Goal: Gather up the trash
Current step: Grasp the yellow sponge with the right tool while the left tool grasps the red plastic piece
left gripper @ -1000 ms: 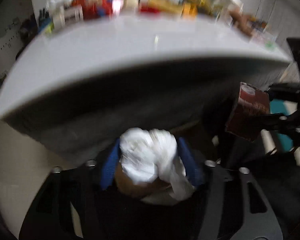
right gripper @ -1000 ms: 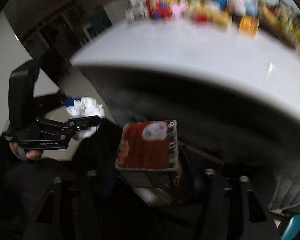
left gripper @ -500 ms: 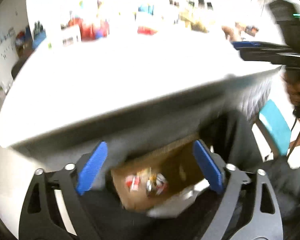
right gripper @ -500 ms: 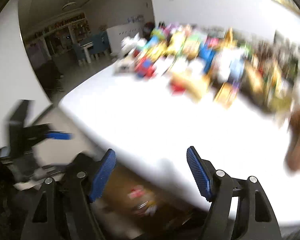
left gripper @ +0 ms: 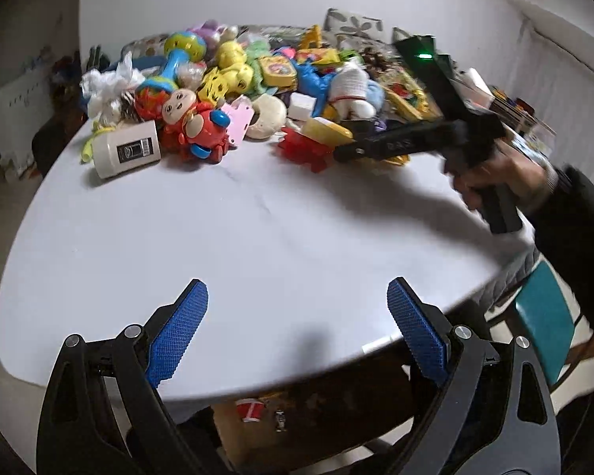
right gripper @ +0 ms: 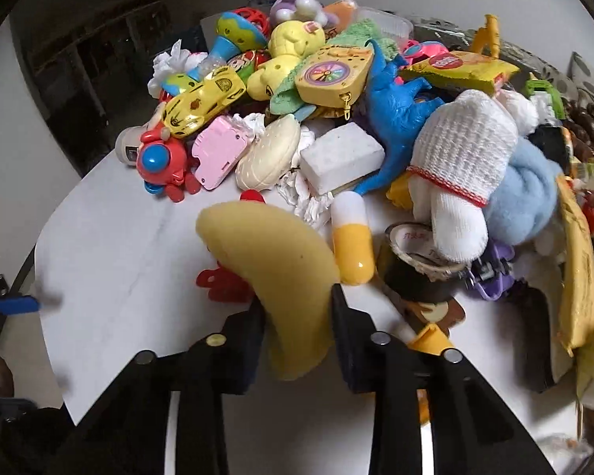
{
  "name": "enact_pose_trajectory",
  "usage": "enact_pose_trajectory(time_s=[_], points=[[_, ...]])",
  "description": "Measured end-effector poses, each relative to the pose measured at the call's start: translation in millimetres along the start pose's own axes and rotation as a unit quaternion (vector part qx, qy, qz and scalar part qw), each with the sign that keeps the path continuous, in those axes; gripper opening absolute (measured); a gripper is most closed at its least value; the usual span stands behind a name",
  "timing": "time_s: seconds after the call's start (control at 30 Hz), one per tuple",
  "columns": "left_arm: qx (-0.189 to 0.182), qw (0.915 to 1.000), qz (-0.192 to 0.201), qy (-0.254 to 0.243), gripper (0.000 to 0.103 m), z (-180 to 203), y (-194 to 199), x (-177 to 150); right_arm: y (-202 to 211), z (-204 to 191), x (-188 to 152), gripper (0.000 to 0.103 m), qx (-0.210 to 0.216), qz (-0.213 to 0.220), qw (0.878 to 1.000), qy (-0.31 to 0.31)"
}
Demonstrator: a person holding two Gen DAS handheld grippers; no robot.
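Note:
My left gripper hangs open and empty over the near edge of the white table. Below that edge a cardboard box holds small bits of trash. My right gripper reaches into the toy pile, its jaws closing on a yellow banana-shaped toy that fills the gap between the pads. In the left wrist view the right gripper shows at the pile's front edge, held by a hand. Crumpled white tissue lies just beyond the banana, and more tissue lies at the pile's far left.
Toys crowd the far half of the table: a red doll, a white cup on its side, a blue dinosaur, a white glove, a tape roll, a yellow snack packet. A teal chair stands right.
The left gripper let go of a white tissue wad over the box and rose above the table. The right gripper dropped a red carton, swung to the pile and closed around the banana toy.

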State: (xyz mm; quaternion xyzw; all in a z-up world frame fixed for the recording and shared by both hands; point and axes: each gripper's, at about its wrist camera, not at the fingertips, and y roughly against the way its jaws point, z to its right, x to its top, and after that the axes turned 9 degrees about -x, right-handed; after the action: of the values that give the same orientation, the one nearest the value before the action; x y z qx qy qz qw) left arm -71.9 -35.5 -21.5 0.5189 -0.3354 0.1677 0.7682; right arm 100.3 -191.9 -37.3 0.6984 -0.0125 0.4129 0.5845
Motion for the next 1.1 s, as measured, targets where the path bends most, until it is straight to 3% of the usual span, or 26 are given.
enact_pose_trajectory(time_s=[0.13, 0.23, 0.43, 0.63, 0.67, 0.7, 0.73, 0.8, 1.1], points=[[0.011, 0.9999, 0.003, 0.010, 0.090, 2, -19, 22, 55, 11, -21, 0.029, 0.035, 0.061, 0.996, -0.049], [0.023, 0.9997, 0.005, 0.013, 0.090, 10, -43, 47, 109, 27, -56, 0.030, 0.023, 0.107, 0.990, -0.093], [0.038, 0.9984, -0.012, 0.041, 0.090, 23, -105, 94, 145, 44, -116, 0.032, -0.009, 0.110, 0.983, -0.149], [0.059, 0.9920, -0.032, 0.107, 0.088, -4, -147, 120, 144, 54, -156, 0.032, -0.007, 0.097, 0.980, -0.174], [0.066, 0.9922, -0.023, 0.104, 0.068, -6, -146, 120, 142, 55, -159, 0.032, -0.004, 0.095, 0.980, -0.177], [0.071, 0.9935, -0.022, 0.087, 0.057, -6, -144, 119, 139, 55, -159, 0.032, -0.002, 0.093, 0.979, -0.179], [0.069, 0.9951, -0.026, 0.067, 0.038, -4, -141, 116, 137, 56, -161, 0.032, 0.000, 0.093, 0.979, -0.183], [0.053, 0.9966, -0.024, 0.059, 0.032, -4, -130, 105, 136, 54, -162, 0.032, 0.007, 0.094, 0.978, -0.184], [0.033, 0.9989, 0.034, 0.002, 0.031, 8, -27, 38, 134, 18, -151, 0.032, 0.035, 0.101, 0.981, -0.161]])
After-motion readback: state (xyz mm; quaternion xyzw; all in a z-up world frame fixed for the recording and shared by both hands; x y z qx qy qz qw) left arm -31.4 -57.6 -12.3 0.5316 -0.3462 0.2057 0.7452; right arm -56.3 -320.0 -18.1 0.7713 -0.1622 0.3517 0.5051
